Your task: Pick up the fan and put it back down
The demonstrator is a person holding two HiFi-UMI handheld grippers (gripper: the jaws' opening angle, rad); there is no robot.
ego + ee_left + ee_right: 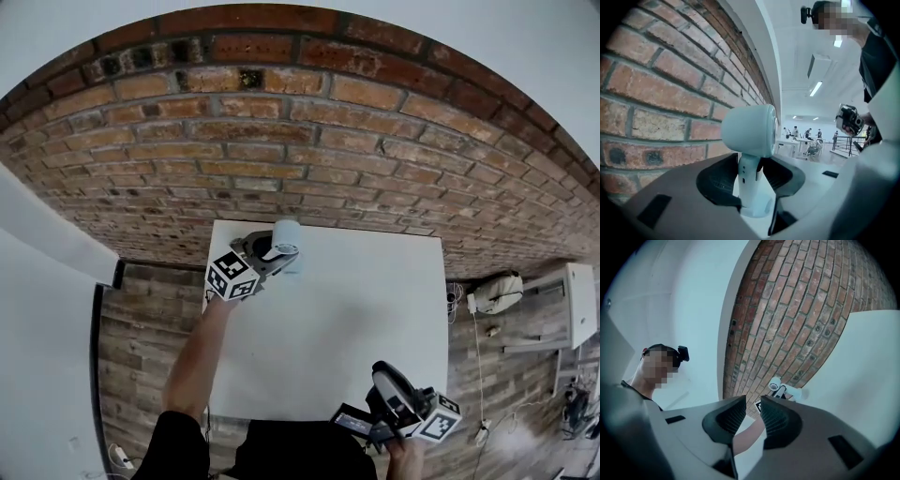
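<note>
A small white fan (pixel 750 131) was shown at the far edge of the desk (pixel 375 309), its slim stem pinched between the pads of the left tongs (pixel 750 177) with the round head standing above them. Whether its base was clear of the desk could not be told. The right tongs (pixel 753 404), held over the desk's near edge, were slightly spread with nothing between them. For a clean lift, the stem would best be kept upright and raised straight, away from the brick wall (pixel 281 122) behind the desk, then lowered flat.
</note>
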